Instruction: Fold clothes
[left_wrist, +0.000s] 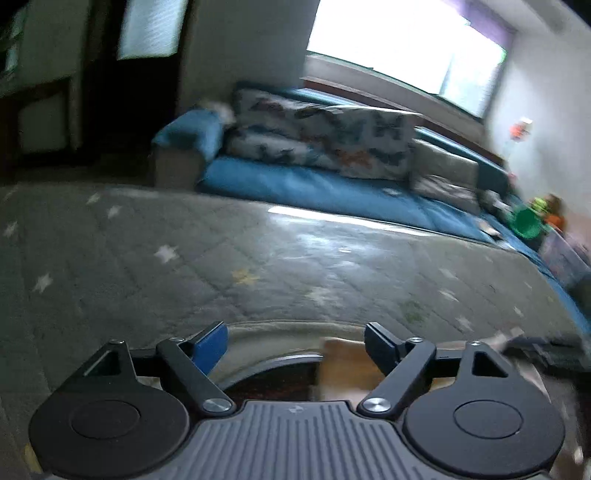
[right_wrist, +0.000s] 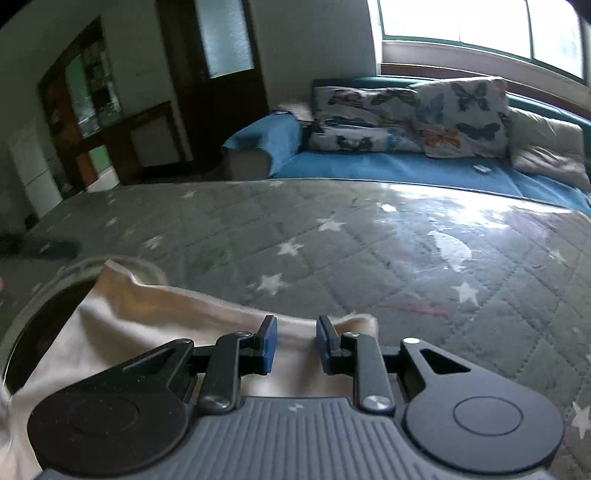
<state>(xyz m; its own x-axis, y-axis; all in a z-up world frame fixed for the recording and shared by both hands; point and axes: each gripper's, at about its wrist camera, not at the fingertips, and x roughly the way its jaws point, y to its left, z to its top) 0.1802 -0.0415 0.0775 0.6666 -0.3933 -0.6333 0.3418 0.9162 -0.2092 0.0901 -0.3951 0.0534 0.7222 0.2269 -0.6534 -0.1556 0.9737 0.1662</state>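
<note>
Cream garment (right_wrist: 147, 317), grey star-print quilted mat (right_wrist: 332, 240), blue sofa (right_wrist: 369, 166), butterfly cushions (right_wrist: 461, 114).

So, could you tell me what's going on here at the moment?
A person is holding a pair of tongs in each hand over a grey star-patterned quilted mat, starting to fold clothes. The right tongs are open just above a cream garment that spills from a round basket, not yet gripping it. The left tongs are wide open and hold nothing. A blue sofa with butterfly cushions stands behind.
</note>
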